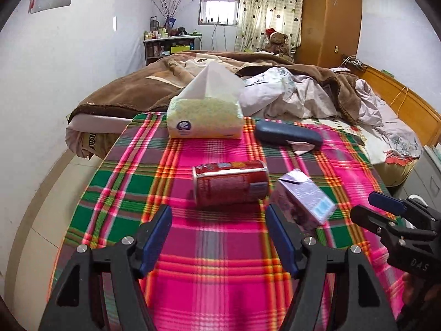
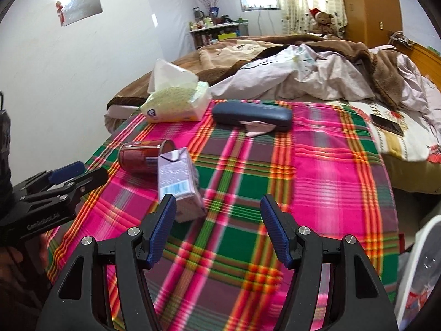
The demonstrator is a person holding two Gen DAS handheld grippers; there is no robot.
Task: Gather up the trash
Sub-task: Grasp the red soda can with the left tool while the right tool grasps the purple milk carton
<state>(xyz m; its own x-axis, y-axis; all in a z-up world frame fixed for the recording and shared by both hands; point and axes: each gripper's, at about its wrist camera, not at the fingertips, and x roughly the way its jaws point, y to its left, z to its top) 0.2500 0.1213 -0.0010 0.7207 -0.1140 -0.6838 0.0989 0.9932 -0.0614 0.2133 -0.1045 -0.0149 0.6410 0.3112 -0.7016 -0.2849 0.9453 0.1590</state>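
Plaid desk (image 1: pixel 220 248) holds uncollected trash: red can (image 1: pixel 231 183) on its side mid-desk, purple carton (image 2: pixel 179 184) just beside. Left gripper (image 1: pixel 219 237) and right gripper (image 2: pixel 217 229) jaws wide, empty. Nothing collected.

Tissue pack (image 1: pixel 205 115), glasses case (image 1: pixel 288 136), plaid cloth (image 1: pixel 220 262)

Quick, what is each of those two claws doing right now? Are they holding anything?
Left gripper: open, holding nothing; the red can lies ahead of it.
Right gripper: open, holding nothing; the purple carton lies beside its left finger.
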